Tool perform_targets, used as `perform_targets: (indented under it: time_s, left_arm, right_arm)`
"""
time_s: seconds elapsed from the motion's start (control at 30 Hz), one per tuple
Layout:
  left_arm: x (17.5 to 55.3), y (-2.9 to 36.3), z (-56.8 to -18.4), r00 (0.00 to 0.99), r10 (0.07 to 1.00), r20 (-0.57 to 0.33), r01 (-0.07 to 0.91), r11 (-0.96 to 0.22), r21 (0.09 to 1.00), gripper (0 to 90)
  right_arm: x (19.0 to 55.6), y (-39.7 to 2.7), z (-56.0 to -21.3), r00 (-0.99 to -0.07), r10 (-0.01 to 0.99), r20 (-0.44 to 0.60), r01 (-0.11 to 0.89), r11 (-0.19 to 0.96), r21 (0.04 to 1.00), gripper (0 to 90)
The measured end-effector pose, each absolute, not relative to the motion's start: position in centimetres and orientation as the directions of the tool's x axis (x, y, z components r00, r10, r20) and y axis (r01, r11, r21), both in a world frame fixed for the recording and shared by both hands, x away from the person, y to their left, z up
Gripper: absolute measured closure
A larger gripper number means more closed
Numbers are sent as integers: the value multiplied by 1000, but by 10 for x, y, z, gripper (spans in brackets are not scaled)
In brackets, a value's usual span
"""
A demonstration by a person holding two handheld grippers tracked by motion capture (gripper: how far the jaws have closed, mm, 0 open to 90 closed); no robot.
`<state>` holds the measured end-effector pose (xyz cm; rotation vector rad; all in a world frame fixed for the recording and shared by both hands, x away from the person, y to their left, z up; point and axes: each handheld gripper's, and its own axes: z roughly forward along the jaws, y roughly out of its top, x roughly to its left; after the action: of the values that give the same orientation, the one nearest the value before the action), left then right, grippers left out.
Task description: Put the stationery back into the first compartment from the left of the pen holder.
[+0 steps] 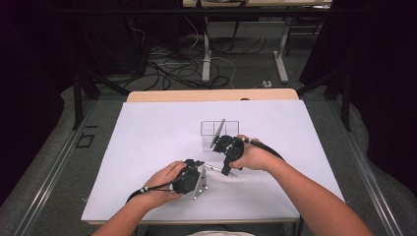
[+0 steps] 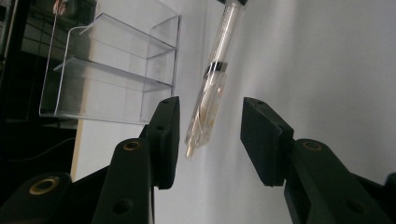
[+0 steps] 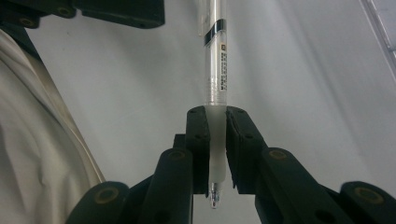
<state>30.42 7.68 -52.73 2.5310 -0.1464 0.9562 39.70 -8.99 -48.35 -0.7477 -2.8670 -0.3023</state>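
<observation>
Right gripper (image 3: 217, 154) clamped on clear pen (image 3: 216, 70) at its grip end; left gripper (image 2: 210, 140) jaws parted around its free end, not touching, clear rack (image 2: 112, 70) nearby.

Light falls from above onto the sheet (image 1: 162, 147), which is bright and even; the room around the sheet sinks into near black; in the gripper views the sheet greys off, the pen (image 3: 217, 70) glints, the rack (image 2: 112, 70) beside it catches glare, and near jaws are soft.
</observation>
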Motion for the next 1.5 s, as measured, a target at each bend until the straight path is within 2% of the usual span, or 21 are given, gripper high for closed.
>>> perform_targets:
  time_s: [0.13,0.37,0.7,0.83,1.5]
  left_arm:
    - [304,72,-529,741,2,671,-286,-904,318,610]
    - [304,66,-534,740,-31,672,-291,-915,278,640]
    - [301,59,-536,705,-103,701,-340,-917,207,735]
    - [300,58,-536,699,-114,706,-344,-919,193,773]
    - [300,59,-535,683,-105,723,-337,-923,184,790]
  right_arm:
    - [396,-85,-481,-864,453,222,491,856,163,803]
    - [395,-81,-481,-867,441,232,481,862,160,804]
    - [392,-79,-480,-873,436,218,472,869,151,804]
    - [392,-79,-483,-869,431,243,474,865,162,804]
    - [392,-79,-482,-864,438,250,485,857,173,801]
